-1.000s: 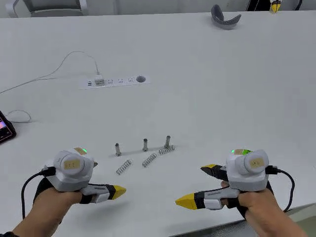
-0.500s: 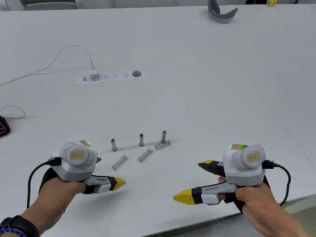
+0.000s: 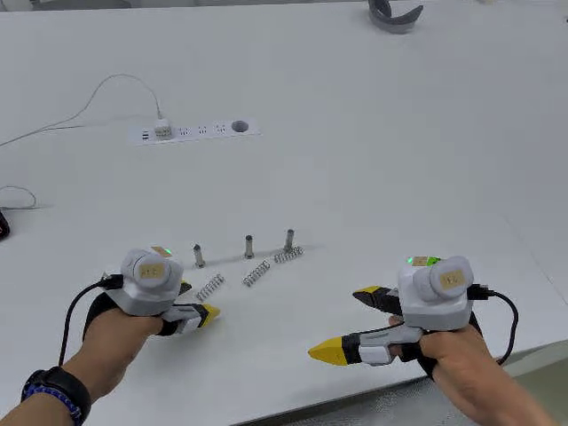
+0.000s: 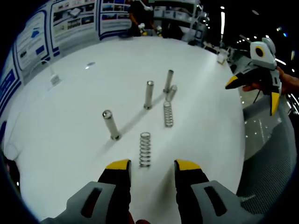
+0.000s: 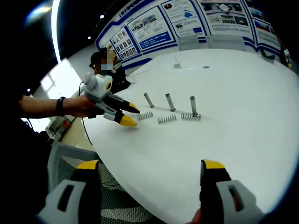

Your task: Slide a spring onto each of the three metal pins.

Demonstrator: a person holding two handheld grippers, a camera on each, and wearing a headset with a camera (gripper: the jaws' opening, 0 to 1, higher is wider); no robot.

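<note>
Head view, desk: a smooth matte white desk (image 3: 399,133).
Head view, pins: three short cylindrical metal pins (image 3: 248,246) stand upright in a row, a little in from the desk's near edge.
Head view, springs: three coiled wire springs (image 3: 256,273) lie flat on the near side of the pins, one by each; the right-hand one lies against its pin's foot.
Head view, left gripper (image 3: 197,300): white rounded body, black jaws with yellow wedge tips, low over the desk just beside the leftmost spring.
Head view, right gripper (image 3: 337,322): same build, near the near edge and well apart from the pins; its jaws are spread wide, with nothing between them.
Head view, background: a long white power strip (image 3: 182,131) with a thin cable lies toward the far edge, and a grey curved piece (image 3: 395,15) sits at that edge.
Left gripper view, jaws: parted and holding nothing; the nearest spring (image 4: 145,149) lies lengthwise just ahead of the gap.
Right gripper view, jaws: far apart; the pins and springs lie well ahead.
</note>
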